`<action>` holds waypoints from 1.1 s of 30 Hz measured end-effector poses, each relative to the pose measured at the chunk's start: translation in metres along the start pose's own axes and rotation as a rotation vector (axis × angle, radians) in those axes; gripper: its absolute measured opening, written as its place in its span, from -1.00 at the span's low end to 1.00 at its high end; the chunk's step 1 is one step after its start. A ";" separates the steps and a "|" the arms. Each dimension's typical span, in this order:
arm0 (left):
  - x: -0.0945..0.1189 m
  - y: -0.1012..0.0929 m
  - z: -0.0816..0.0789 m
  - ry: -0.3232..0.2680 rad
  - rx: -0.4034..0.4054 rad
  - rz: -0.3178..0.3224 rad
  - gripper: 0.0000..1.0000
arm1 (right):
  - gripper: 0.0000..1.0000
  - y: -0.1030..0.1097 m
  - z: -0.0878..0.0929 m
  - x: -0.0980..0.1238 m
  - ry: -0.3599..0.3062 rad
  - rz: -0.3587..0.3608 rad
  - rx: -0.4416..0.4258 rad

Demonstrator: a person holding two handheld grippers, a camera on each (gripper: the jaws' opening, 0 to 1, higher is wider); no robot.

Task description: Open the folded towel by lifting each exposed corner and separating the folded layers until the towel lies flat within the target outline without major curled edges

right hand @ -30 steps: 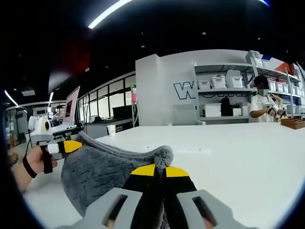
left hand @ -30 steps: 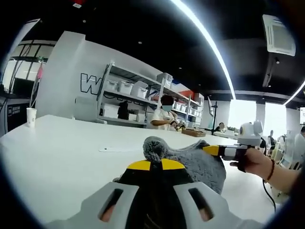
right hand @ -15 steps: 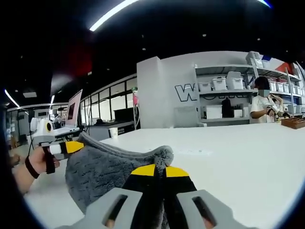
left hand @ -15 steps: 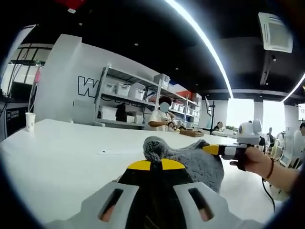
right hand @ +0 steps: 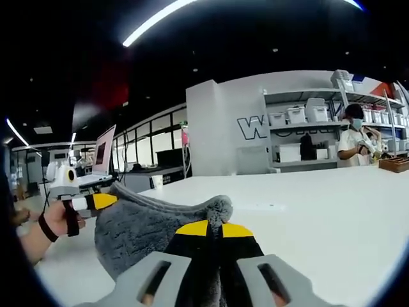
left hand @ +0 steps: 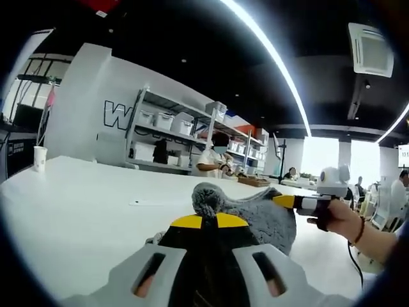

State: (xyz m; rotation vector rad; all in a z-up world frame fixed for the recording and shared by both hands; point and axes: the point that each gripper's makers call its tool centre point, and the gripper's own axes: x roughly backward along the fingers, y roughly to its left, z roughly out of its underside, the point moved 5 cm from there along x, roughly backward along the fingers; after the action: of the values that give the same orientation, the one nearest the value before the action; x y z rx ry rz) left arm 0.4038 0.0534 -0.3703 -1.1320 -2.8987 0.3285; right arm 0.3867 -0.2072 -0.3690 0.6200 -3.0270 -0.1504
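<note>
Nearest in the left gripper view, the left gripper (left hand: pixel 209 220) had its yellow-tipped jaws pressed together on a bunched corner of the grey towel (left hand: pixel 259 214). Same story in the right gripper view: the right gripper (right hand: pixel 214 228) was clamped tight on another corner, pile puffing up just above the tips. One towel, two grippers, one corner each, and the cloth was slung between them above the white table (left hand: pixel 83 204), a fold sagging below the held edge.

To do this well, I'd judge the two hands should draw apart evenly so that edge went taut, keeping both pinches firm, then lower the hanging part first so it lay without curling. No target outline could be made out on the tabletop.

Farther off, one paper cup (left hand: pixel 40 157) stood near the table's far edge, and beyond it one run of shelving (left hand: pixel 172 137) carried white bins.
</note>
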 end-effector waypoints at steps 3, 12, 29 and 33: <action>0.001 0.000 -0.001 -0.006 0.005 0.000 -0.95 | -1.00 0.002 -0.001 0.002 -0.006 -0.004 0.002; 0.001 0.004 -0.004 -0.018 0.001 -0.005 -0.95 | -1.00 0.008 -0.002 0.005 -0.011 -0.011 0.001; 0.016 -0.007 -0.001 -0.025 0.008 0.026 -0.95 | -1.00 0.014 0.002 0.018 -0.021 -0.028 -0.008; 0.017 -0.008 -0.001 -0.024 0.012 0.037 -0.94 | -1.00 0.015 0.002 0.021 -0.025 -0.031 -0.017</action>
State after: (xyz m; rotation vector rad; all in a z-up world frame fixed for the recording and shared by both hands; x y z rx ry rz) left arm 0.3856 0.0593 -0.3692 -1.1897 -2.8955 0.3621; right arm 0.3620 -0.2019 -0.3686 0.6693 -3.0373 -0.1856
